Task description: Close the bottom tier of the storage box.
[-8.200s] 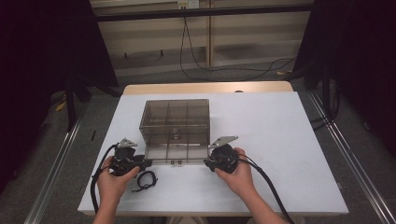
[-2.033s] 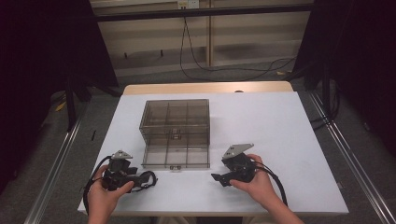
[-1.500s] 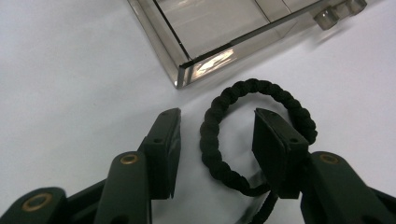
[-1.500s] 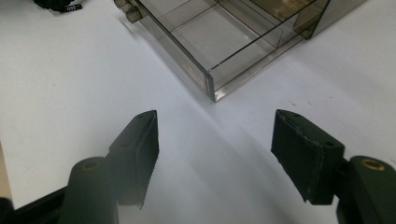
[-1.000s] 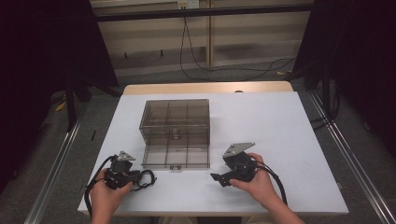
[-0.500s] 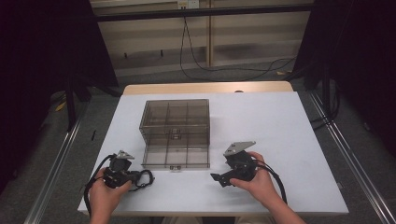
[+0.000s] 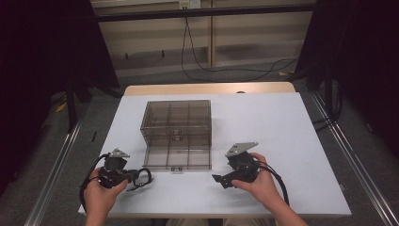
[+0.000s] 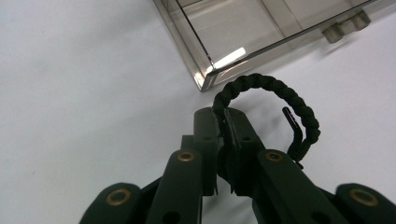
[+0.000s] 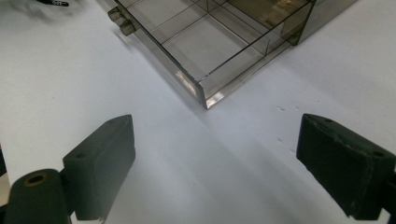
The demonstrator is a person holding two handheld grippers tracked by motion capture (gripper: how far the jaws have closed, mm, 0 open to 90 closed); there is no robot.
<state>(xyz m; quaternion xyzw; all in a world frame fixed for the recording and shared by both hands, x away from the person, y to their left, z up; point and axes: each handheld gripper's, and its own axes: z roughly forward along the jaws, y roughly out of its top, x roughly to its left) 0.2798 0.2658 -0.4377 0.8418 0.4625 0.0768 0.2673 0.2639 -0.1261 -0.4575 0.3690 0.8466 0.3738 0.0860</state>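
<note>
- The left gripper [image 8: 223,140] has its jaws pinched tight on a black braided cord bracelet [image 8: 280,100], just off the near left corner of the smoky clear plastic compartment box [image 7: 177,134].
- The right gripper [image 9: 215,168] — jaws spread wide, holding nothing — hovers over the white table [image 7: 282,122] near the box's pulled-out drawer [image 9: 205,42].

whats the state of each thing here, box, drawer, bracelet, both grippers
drawer box: upright on the table
bottom drawer: pulled out, compartments look empty
braided bracelet: clamped in the left jaws, not in the drawer
left gripper: shut on the bracelet
right gripper: open, holding nothing
</note>
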